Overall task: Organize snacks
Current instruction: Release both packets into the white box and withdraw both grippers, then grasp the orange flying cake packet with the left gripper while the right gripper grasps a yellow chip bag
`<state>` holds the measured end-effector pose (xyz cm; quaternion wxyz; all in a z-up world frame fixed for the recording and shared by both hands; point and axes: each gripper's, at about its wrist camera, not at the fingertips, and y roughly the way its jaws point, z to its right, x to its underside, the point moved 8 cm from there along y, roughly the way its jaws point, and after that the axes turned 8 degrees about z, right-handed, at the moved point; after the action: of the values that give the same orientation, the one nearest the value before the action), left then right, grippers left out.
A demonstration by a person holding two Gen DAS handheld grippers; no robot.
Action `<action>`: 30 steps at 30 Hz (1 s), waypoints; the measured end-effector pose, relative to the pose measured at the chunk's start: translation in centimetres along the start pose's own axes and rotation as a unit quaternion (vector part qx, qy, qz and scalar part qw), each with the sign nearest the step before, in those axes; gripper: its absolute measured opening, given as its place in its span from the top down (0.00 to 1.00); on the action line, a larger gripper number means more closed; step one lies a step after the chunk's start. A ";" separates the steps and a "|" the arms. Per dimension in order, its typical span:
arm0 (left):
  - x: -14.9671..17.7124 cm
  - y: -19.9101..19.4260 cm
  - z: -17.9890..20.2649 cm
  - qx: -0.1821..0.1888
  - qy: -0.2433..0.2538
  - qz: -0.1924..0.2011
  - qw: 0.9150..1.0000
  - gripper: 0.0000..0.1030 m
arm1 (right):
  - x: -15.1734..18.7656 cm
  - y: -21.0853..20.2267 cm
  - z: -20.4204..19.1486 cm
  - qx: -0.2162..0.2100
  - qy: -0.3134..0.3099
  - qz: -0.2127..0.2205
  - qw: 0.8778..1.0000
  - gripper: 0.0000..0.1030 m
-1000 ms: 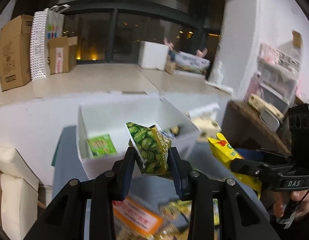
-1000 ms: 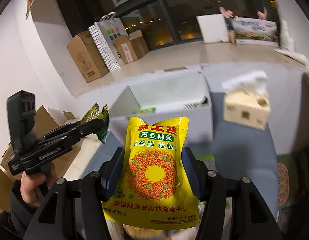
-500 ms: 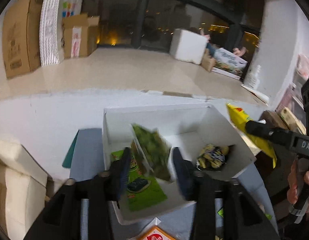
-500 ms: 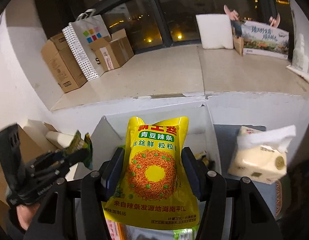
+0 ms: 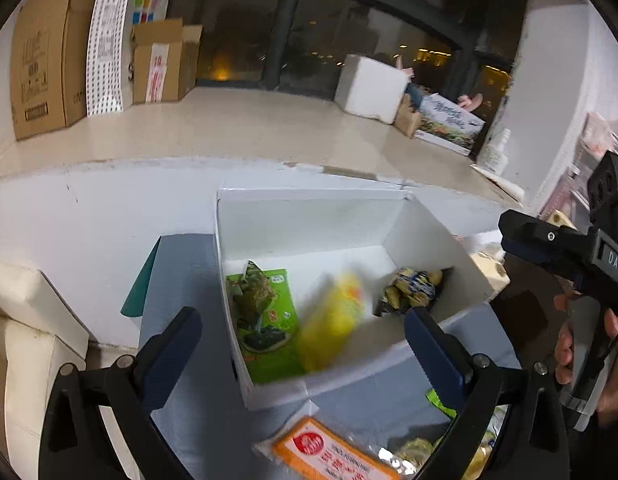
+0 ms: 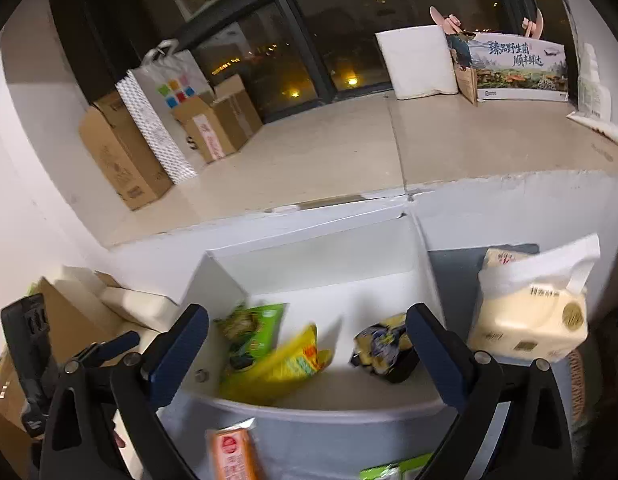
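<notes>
1. Left gripper (image 5: 301, 332): jaws have just been opening and stand spread wide, nothing between them; right gripper (image 6: 307, 338) likewise, spread and empty.
2. Yellow plastic snack pouch (image 6: 285, 360), blurred, lies tilted mid-floor of the white cardboard box (image 5: 309, 216); small green snack packet (image 5: 253, 292) rests on a flat green packet (image 5: 269, 344) by the box's left wall; dark-and-yellow wrapped snack (image 5: 413, 290) occupies the right corner.
3. Judgement: release complete; withdraw both grippers upward, clear of the box rim, before reaching for the orange packet (image 5: 329, 454) at the grey tabletop's (image 5: 177, 280) near edge.
</notes>
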<state>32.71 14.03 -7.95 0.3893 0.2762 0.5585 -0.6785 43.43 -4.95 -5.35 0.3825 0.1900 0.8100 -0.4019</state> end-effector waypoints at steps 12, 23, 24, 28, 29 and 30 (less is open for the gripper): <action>4.5 -10.0 5.6 0.072 0.038 0.050 0.995 0.00 | 6.4 -10.4 -5.2 -0.093 -0.051 0.039 0.994 0.00; 11.9 -14.9 5.9 0.058 0.012 0.028 0.998 0.00 | 15.5 -17.2 -3.1 -0.024 -0.106 0.037 0.993 0.00; 12.4 -15.0 6.1 0.058 0.011 0.026 0.998 0.00 | 15.9 -17.3 -2.6 -0.022 -0.100 0.033 0.994 0.00; 14.4 -15.3 7.4 0.060 0.024 0.015 0.998 0.00 | 18.3 -17.4 -0.5 -0.002 -0.094 0.009 0.996 0.00; 14.9 -15.3 7.8 0.058 0.031 0.012 0.998 0.00 | 18.8 -17.3 -0.3 0.000 -0.095 0.001 0.995 0.00; 15.2 -15.3 8.0 0.059 0.033 0.010 0.998 0.00 | 19.1 -17.1 -0.3 -0.001 -0.096 -0.006 0.995 0.00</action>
<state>12.12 4.01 -10.13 0.3604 0.3265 0.5275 -0.6966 20.57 -15.03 -11.34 0.4566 0.1453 0.7707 -0.4200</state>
